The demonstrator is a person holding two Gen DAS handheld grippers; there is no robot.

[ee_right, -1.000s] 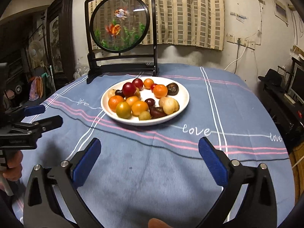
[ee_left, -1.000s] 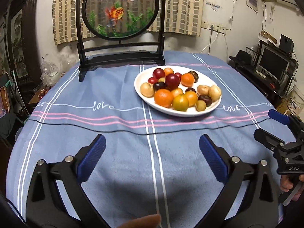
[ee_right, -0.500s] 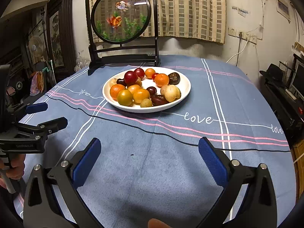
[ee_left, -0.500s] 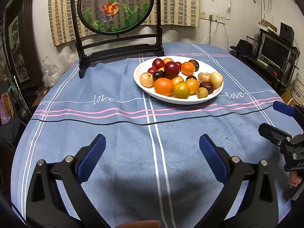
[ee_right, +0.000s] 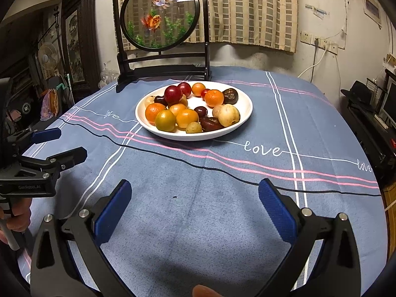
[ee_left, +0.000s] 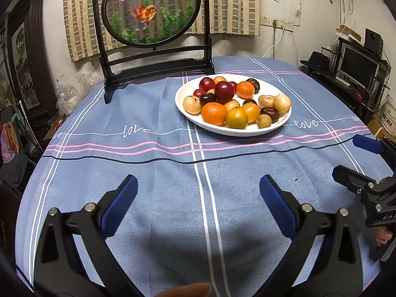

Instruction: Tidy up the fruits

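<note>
A white plate (ee_left: 282,123) piled with several mixed fruits stands on the blue tablecloth; it also shows in the right wrist view (ee_right: 243,118). The fruits include oranges (ee_left: 214,113), red plums (ee_left: 224,91), a greenish tangerine (ee_right: 165,120) and pale round fruits (ee_right: 229,118). My left gripper (ee_left: 198,193) is open and empty, held above bare cloth well short of the plate. My right gripper (ee_right: 195,194) is open and empty too, to the right of the left one. Each gripper shows at the edge of the other's view.
A black stand with a round goldfish panel (ee_left: 151,10) stands at the back of the table, just behind the plate. The blue tablecloth (ee_left: 148,168) has white and pink stripes. A desk with a monitor (ee_left: 358,66) is off to the right.
Both grippers have pulled back and risen a little, so the plate looks farther off and more of the table shows. Both jaws stay open.
</note>
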